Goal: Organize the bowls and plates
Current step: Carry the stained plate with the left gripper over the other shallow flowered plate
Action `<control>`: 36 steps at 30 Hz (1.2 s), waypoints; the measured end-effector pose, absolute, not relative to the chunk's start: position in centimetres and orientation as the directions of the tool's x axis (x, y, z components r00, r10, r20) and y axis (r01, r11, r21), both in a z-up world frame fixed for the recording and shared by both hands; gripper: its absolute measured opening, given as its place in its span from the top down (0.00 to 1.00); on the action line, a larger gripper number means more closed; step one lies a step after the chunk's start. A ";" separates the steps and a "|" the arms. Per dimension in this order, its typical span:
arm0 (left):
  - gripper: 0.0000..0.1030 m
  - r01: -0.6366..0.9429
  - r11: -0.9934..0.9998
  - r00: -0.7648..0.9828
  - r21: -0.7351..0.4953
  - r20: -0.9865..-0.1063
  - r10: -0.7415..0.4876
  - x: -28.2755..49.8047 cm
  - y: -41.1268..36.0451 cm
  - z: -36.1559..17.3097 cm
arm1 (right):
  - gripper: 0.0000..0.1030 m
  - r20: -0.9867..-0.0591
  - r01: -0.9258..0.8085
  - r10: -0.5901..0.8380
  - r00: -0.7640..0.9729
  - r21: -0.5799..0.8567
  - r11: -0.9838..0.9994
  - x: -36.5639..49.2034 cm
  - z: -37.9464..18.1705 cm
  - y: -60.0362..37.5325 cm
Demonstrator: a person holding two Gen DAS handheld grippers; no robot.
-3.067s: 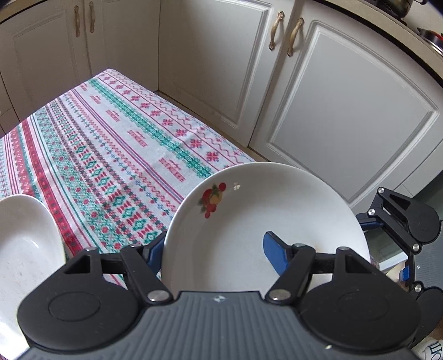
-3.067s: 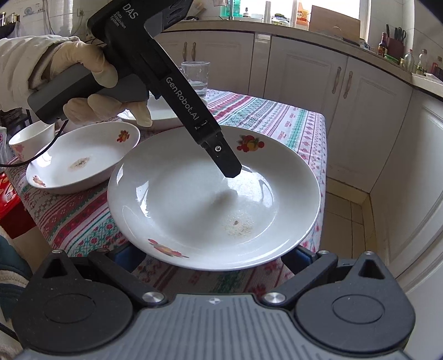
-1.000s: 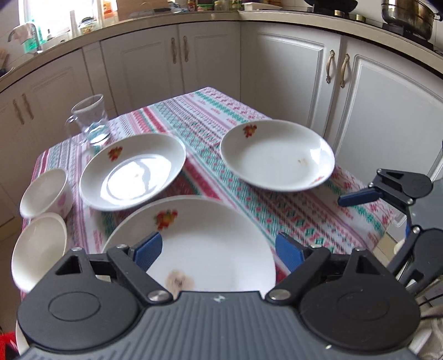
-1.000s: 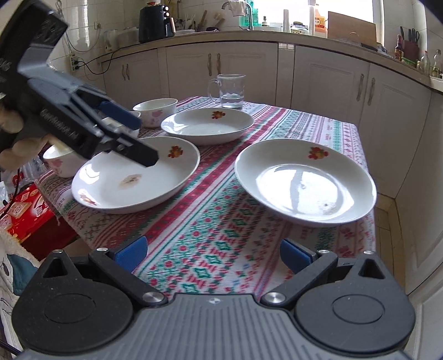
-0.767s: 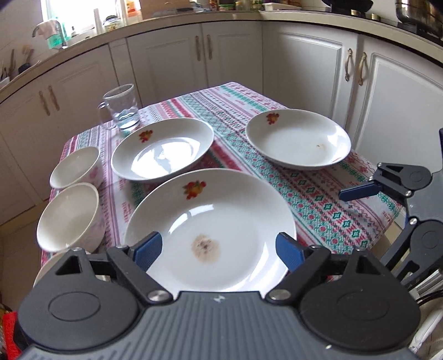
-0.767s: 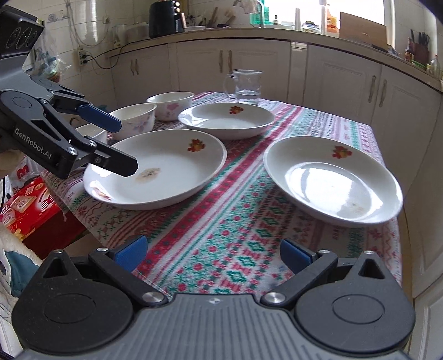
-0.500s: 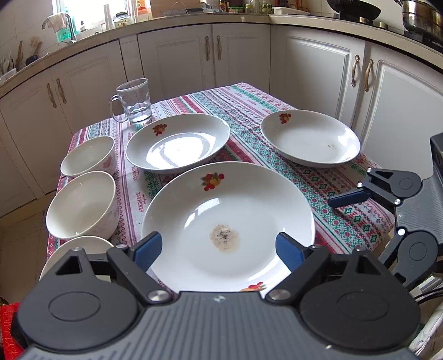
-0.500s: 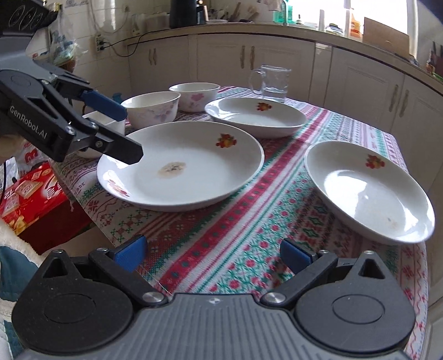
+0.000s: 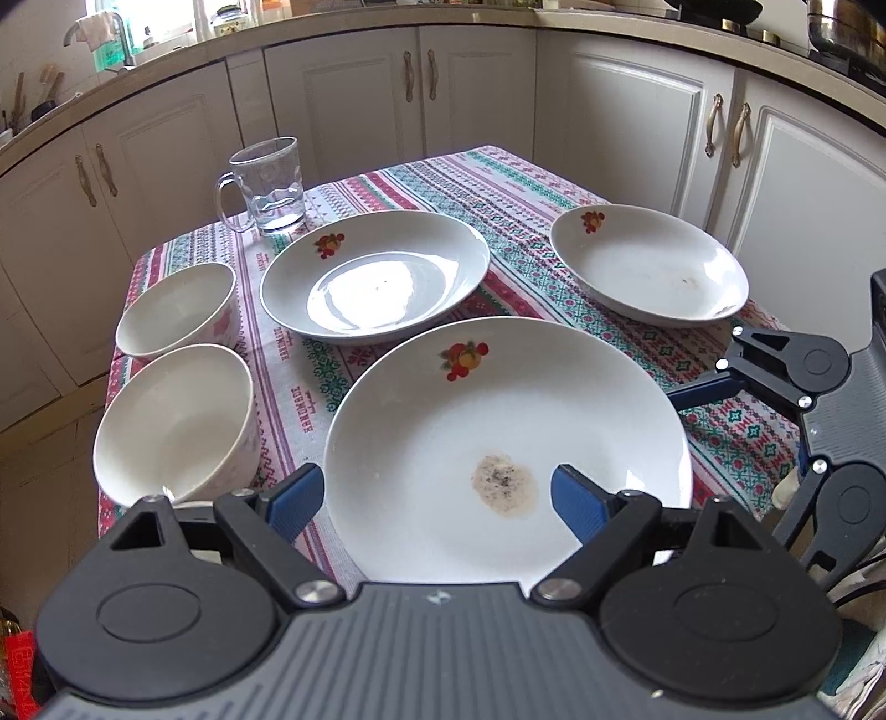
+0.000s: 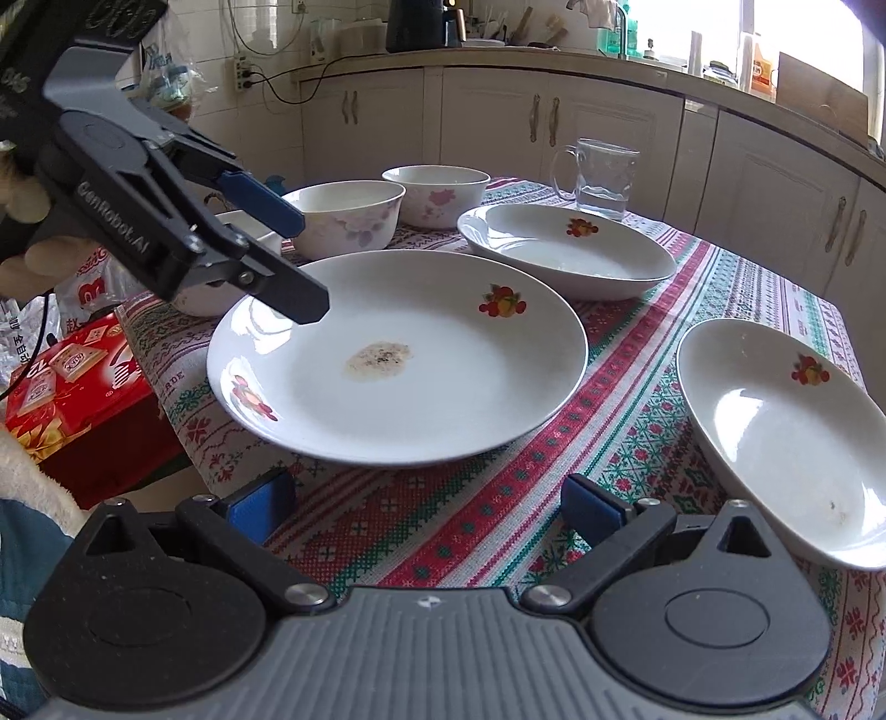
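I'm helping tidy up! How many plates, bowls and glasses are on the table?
Plates: 3
Bowls: 3, one half hidden
Glass mug: 1
Total: 7

We see bright, soft daylight from the window, blown out white | glare pools on the middle plate and the right-hand plate | shadows under the plates stay faint | both views are sharp at centre | fisheye bends the cabinets and darkens the corners
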State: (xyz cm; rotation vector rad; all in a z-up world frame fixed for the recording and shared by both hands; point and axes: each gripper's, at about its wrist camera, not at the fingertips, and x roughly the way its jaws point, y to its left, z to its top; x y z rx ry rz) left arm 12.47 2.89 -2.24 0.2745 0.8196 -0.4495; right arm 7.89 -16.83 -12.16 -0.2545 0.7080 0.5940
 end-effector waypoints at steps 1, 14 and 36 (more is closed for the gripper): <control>0.14 0.487 0.871 0.591 0.065 -0.759 -0.274 12.9 2.9 -2.3 | 0.00 -0.671 -0.593 0.427 0.606 -0.023 0.805 7.8 -12.2 -16.9; 0.15 0.522 0.853 0.469 0.011 -0.839 -0.276 18.0 2.8 -3.8 | 0.00 -0.667 -0.616 0.446 0.596 -0.023 0.788 8.3 -12.3 -16.2; 0.22 0.623 0.781 0.283 -0.048 -0.917 -0.283 21.2 1.6 -5.1 | 0.00 -0.652 -0.600 0.440 0.617 -0.029 0.800 8.3 -12.6 -15.9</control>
